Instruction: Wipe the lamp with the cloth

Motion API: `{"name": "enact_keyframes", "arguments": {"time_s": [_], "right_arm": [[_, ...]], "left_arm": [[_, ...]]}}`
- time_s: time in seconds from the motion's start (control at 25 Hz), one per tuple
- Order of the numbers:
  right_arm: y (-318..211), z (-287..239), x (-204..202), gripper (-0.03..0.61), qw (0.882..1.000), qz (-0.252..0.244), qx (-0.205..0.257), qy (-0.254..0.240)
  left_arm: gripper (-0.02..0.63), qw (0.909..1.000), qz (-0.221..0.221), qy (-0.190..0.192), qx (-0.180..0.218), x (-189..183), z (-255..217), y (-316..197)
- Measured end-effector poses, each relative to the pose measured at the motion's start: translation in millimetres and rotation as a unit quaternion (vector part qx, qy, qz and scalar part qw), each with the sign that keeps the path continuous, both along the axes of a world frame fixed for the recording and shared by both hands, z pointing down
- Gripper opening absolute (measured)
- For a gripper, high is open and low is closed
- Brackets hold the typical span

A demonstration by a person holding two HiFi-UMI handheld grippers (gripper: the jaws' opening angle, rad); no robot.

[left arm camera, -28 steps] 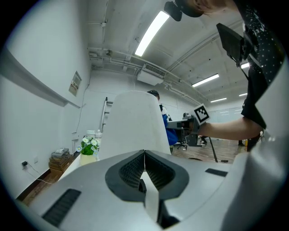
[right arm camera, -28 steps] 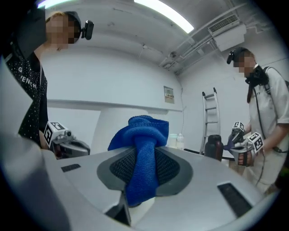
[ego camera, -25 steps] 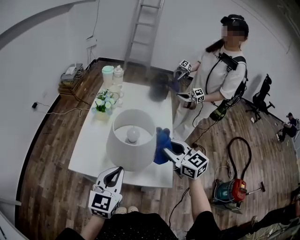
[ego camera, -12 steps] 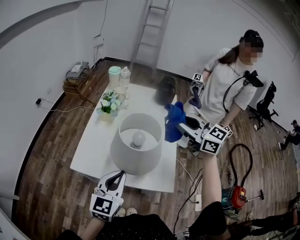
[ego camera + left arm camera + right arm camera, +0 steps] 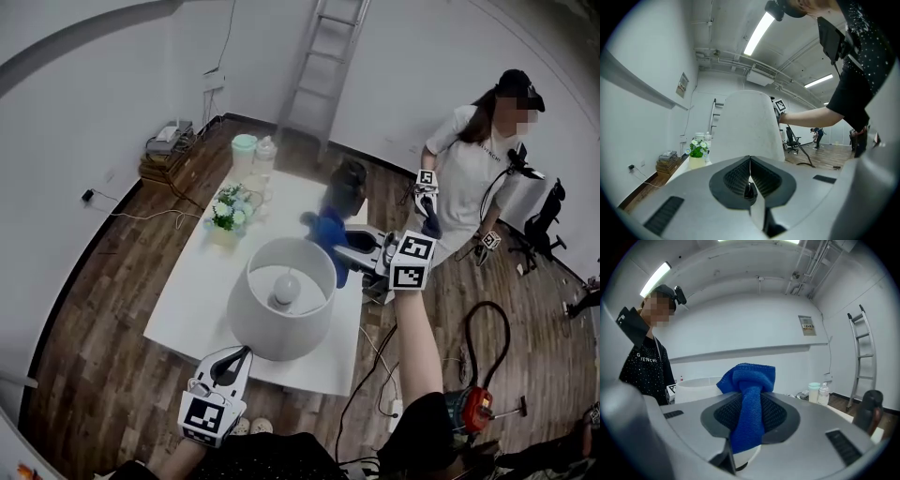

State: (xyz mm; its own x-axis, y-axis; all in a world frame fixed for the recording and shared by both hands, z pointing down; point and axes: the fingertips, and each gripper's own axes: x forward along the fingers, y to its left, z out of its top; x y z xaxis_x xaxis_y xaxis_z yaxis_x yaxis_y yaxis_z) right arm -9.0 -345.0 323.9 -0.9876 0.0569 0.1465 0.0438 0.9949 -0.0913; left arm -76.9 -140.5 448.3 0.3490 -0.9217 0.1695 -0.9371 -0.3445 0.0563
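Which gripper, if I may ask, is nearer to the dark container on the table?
Right. The right gripper, holding the blue cloth, hovers just short of the dark container; the left gripper sits at the table's near edge, lamp between.

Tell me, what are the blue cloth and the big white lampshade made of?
The blue cloth looks like soft knitted or woven fabric, maybe microfibre. A fine ribbed weave shows, and it bunches into folds. The lampshade looks matte white, smooth and stiff, with no shine. It is probably fabric or paper, though it could be plastic.
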Motion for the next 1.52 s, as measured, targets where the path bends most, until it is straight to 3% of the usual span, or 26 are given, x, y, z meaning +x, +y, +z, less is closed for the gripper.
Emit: {"name": "enact_keyframes", "arguments": {"time_s": [0.12,0.24,0.32,0.48,0.6,0.72,0.8,0.92,1.08,1.24,1.36,1.52], "right_arm": [[-8,25,2,0.106,0.999,0.016,-0.031,0.003],[-18,67,9,0.106,0.997,0.046,-0.048,0.049],[-24,99,16,0.106,0.992,0.069,-0.066,0.080],[-34,142,29,0.104,0.983,0.111,-0.113,0.095],[-43,143,29,0.106,0.983,0.128,-0.090,0.101],[-60,94,23,0.106,0.988,0.124,-0.075,0.046],[-68,47,14,0.106,0.993,0.100,-0.064,-0.001],[-59,-21,-9,0.106,0.998,0.014,-0.044,-0.041],[-36,-68,-48,0.104,0.993,-0.111,-0.047,-0.021],[-20,-62,-85,0.106,0.977,-0.197,-0.068,0.043],[-7,-36,-103,0.106,0.959,-0.256,-0.089,0.088],[11,4,-115,0.104,0.938,-0.320,-0.077,0.108]], "left_arm": [[0.011,1.0000,-0.004,0.003,-0.006,-1,2,-1],[0.011,0.9999,-0.008,-0.002,-0.009,-1,3,-2],[0.011,0.9999,-0.011,-0.001,-0.010,-2,5,-1],[0.011,0.9997,-0.015,-0.004,-0.017,-6,9,2],[0.011,0.9996,-0.019,-0.002,-0.020,-8,11,2],[0.011,0.9997,-0.022,0.001,-0.015,-9,9,2],[0.011,0.9997,-0.023,-0.001,-0.012,-9,7,2],[0.011,0.9995,-0.028,-0.005,-0.011,-12,5,4],[0.011,0.9994,-0.033,-0.006,-0.006,-17,2,5],[0.011,0.9992,-0.038,-0.011,-0.005,-19,-2,5],[0.011,0.9988,-0.046,-0.014,-0.008,-22,-2,6],[0.011,0.9982,-0.057,-0.007,-0.015,-24,-1,9]]}}
